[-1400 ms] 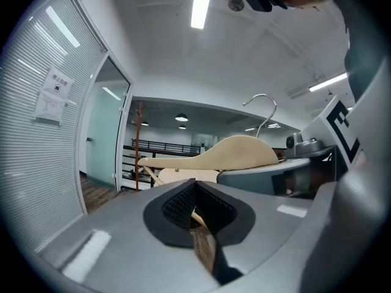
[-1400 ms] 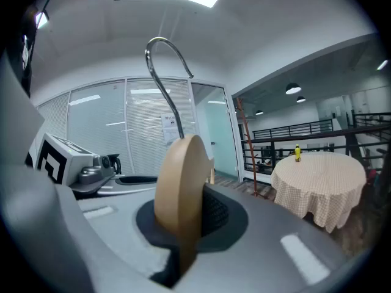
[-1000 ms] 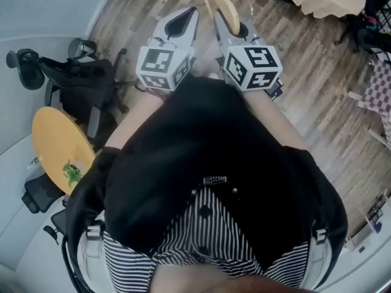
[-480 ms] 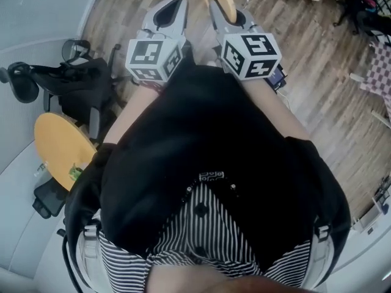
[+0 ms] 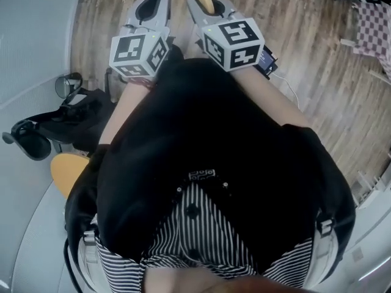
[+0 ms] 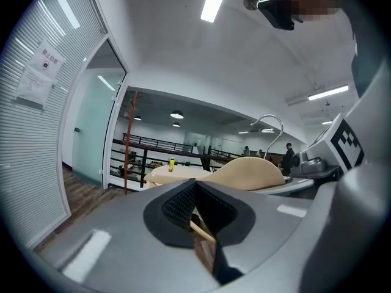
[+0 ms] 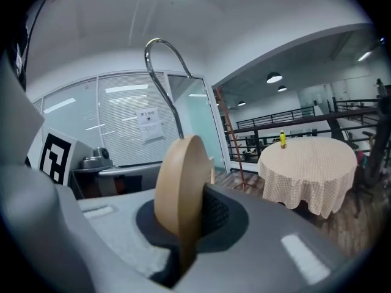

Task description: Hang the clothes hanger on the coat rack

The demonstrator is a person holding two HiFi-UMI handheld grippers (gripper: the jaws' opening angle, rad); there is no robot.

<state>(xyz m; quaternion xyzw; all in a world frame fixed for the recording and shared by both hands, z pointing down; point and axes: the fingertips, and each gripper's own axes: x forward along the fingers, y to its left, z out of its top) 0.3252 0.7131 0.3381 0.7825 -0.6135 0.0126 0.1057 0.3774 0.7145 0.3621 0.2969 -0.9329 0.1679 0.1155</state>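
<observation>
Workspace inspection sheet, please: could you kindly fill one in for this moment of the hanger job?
Surface: wood-plank floor.
Job's things: wooden clothes hanger, metal hook up, held in the right gripper; reddish pole by the glass door, possibly the coat rack.
Clutter: black office chair; round yellow table; cloth-covered round table with a yellow bottle.
Grippers: right gripper shut on the hanger; left gripper jaws together, no clear grip.
Cables: thin white cable trailing from the right gripper.
Surroundings: glass partition with blinds and a paper notice.
</observation>
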